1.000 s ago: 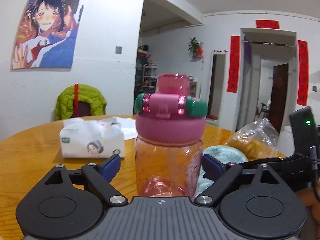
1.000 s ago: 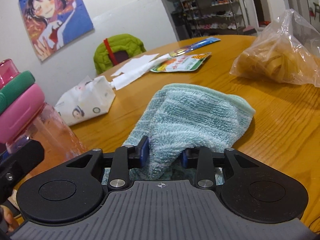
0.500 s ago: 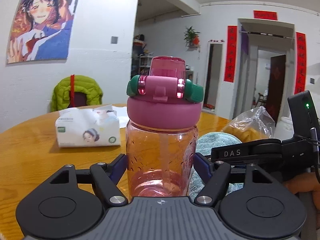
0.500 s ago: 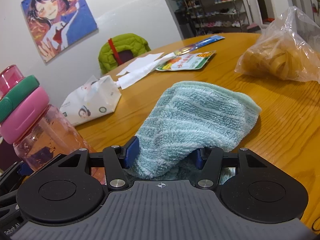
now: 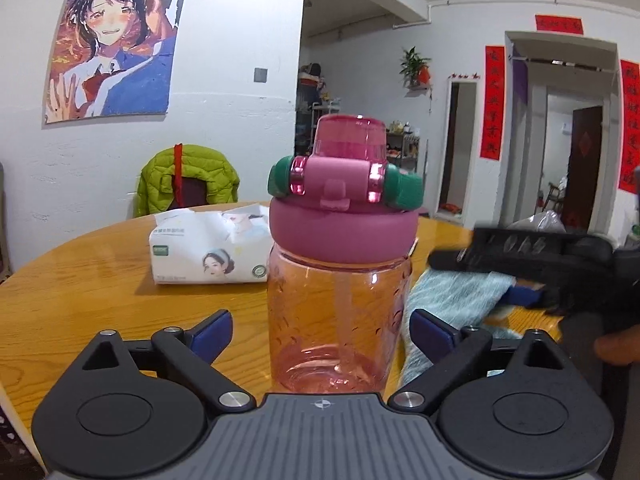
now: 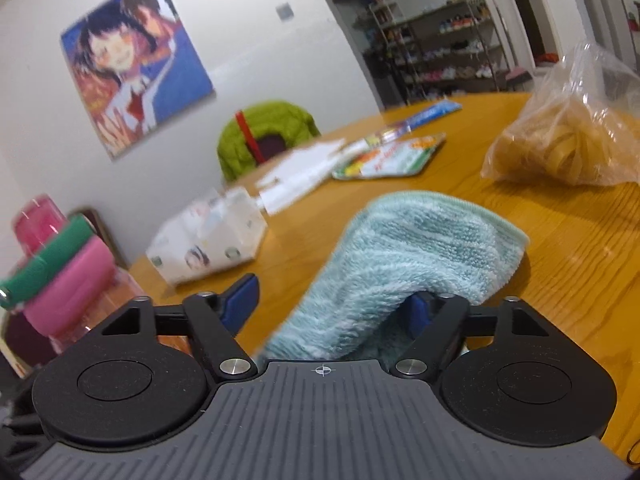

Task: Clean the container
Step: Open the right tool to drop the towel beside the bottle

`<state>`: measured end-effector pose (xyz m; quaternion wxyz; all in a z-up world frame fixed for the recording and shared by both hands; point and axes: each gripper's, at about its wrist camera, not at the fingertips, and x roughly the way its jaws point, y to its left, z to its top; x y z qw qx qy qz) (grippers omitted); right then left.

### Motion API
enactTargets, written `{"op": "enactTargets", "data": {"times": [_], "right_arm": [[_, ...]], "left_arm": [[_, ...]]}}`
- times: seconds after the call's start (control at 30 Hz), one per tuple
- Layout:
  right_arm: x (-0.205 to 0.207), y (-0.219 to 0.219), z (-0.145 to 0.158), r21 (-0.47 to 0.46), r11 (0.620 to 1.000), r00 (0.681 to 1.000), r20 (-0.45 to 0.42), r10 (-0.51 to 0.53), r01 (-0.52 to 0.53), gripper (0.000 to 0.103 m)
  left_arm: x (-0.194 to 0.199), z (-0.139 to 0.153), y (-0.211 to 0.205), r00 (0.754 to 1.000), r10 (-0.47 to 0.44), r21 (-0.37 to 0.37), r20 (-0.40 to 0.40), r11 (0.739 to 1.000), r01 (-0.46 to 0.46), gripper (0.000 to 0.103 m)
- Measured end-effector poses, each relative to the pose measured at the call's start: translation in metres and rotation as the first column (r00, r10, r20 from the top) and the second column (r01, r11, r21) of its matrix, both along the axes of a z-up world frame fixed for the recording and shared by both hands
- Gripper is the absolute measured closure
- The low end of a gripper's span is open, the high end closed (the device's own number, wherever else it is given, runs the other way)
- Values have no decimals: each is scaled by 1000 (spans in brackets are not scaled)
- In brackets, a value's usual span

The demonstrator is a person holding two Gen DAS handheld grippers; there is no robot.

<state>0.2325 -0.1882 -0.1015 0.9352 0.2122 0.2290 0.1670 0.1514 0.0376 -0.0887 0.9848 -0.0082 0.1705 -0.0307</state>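
Left hand-held gripper [image 5: 320,330]: we see its jaws have just been opening; they stand released on both sides of the bottle, with gaps.
Right hand-held gripper [image 6: 334,306]: its jaws have just been opening too; released, the towel lies loose between them.
Bottle [image 5: 338,280]: pink, upright on the counter [image 5: 80,272].
Towel [image 6: 404,264]: light blue, on the counter just right of the bottle.
Tissue pack [image 5: 208,246]: behind the bottle.

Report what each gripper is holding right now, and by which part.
Nothing is held. The left gripper has just opened; its pads stand clear of the bottle between them. The right gripper has just opened around the cloth, which lies loose.
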Motion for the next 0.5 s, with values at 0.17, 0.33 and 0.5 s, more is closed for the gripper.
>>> {"op": "enactTargets", "data": {"times": [0.17,0.33,0.5], "right_arm": [[-13,-6,11,73,997,997,75,-15,9,7],[-20,-3,21,68,998,996,90,2,-8,3],[-26,3,29,37,999,995,101,22,-26,0]], "left_arm": [[-3,2,1,1000,-1,-3,-18,1000,1,2],[-8,6,0,999,2,-10,-42,1000,-2,1],[-8,4,-2,997,19,5,-71,1000,-19,1]]}}
